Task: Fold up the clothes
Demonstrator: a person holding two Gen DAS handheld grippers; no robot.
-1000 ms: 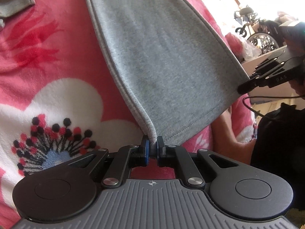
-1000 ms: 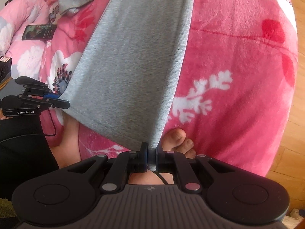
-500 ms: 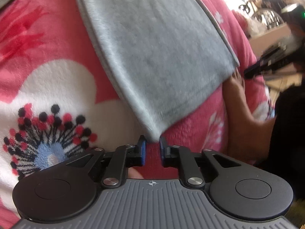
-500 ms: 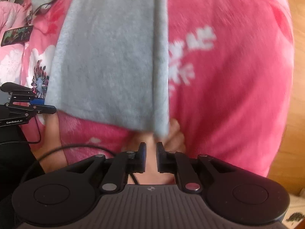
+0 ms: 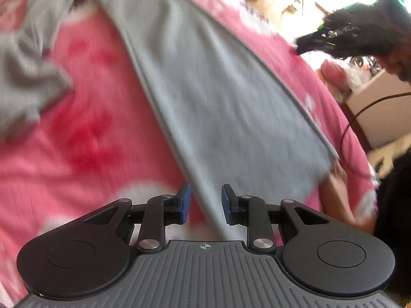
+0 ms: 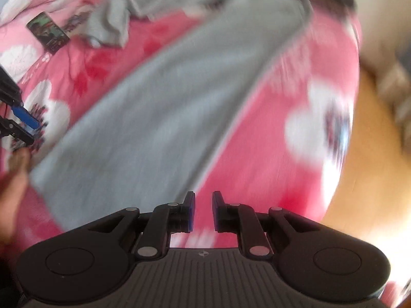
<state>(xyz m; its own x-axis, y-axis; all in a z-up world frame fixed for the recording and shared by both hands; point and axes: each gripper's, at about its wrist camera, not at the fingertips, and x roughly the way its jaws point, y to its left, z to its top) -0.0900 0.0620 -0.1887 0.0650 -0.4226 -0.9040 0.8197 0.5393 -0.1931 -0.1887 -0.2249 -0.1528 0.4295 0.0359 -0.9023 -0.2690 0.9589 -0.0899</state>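
Note:
A long grey garment (image 5: 218, 97) lies spread flat on the pink flowered blanket (image 5: 84, 133). My left gripper (image 5: 206, 192) hovers over the garment's near left edge with its jaws opening. The cloth shows in the gap below, but the blue pads do not press on it. My right gripper (image 6: 204, 200) is open above bare blanket, just right of the grey garment (image 6: 167, 107), and holds nothing. Each gripper shows blurred in the other's view: the right gripper (image 5: 303, 45) at the top right, the left gripper (image 6: 27, 127) at the left edge.
A crumpled grey part of clothing (image 6: 110, 25) lies at the far left of the bed, with a phone (image 6: 47, 32) beside it. A person's bare foot (image 5: 339, 200) rests by the garment's near end. Wooden floor (image 6: 364, 179) lies past the bed's right edge.
Both grippers were shut on the garment's near corners; both have opened and let go. The cloth has dropped flat on the blanket and both hands have risen and swung away.

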